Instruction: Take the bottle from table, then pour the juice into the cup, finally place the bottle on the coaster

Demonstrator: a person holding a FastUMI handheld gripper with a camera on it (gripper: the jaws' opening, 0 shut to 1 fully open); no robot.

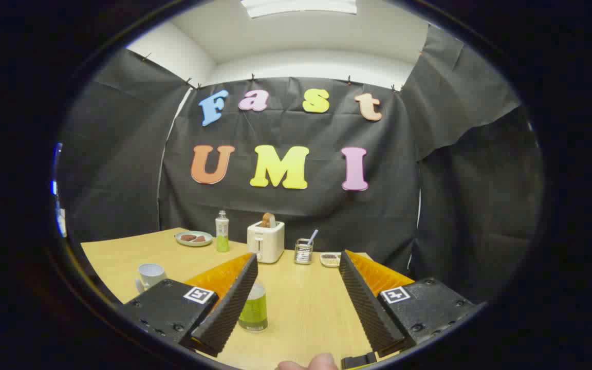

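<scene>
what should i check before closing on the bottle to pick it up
1. Gripper fingers wide apart: ok.
2. Near bottle upright on the table: ok.
3. Bottle centred between the fingers: not ok, it sits right by the left finger, partly hidden.
4. Cup upright, off to the left: ok.
5. Coaster location: cannot tell.
6. Right target: cannot tell, a second bottle stands by the toaster.

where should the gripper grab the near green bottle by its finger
Grip the near clear bottle with green juice around its straight lower body, coming in level from the front. It stands upright beside one finger of the open gripper, so shift sideways to centre it.
</scene>
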